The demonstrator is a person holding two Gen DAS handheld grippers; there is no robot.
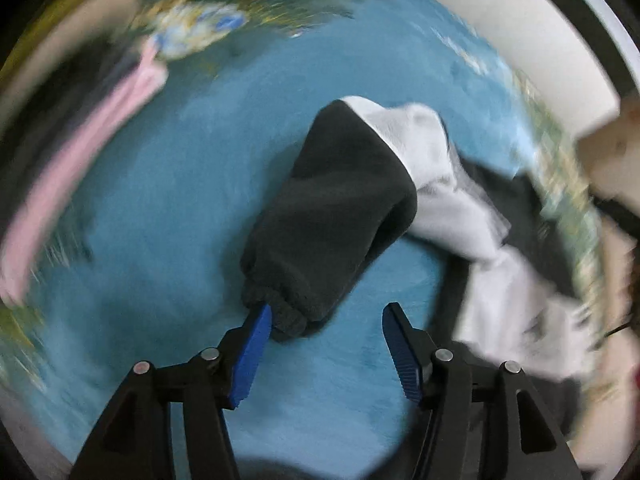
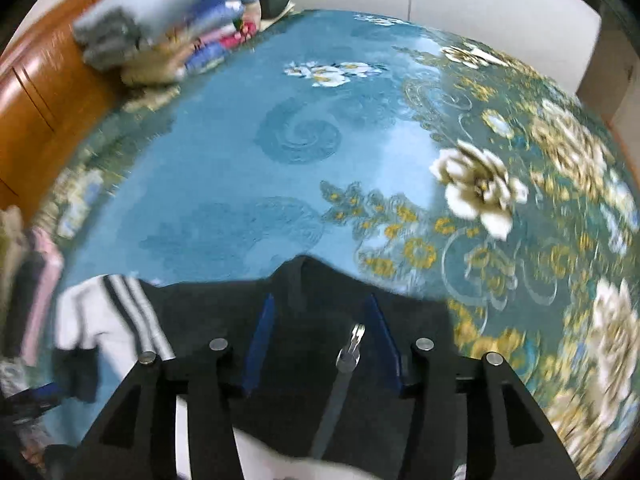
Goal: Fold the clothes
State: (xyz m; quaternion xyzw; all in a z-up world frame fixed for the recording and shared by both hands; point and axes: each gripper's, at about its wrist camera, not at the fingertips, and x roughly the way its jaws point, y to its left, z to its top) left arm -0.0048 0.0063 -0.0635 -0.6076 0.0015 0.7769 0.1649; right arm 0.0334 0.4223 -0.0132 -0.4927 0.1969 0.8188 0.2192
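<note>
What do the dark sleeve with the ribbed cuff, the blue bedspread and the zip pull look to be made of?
Dark sleeve with ribbed cuff: likely fleece or brushed knit, matte and fuzzy, with a gathered rib at the cuff. Blue floral bedspread: woven fabric with slight sheen and raised swirl patterns, possibly jacquard. Silver zip pull: probably metal, shiny with bright highlights.

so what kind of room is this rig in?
Most likely a bedroom. The work surface is a bed with a teal floral bedspread, folded quilts are stacked at its far end, and a curved wooden headboard runs beside them. A black and white jacket lies on the spread.
</note>
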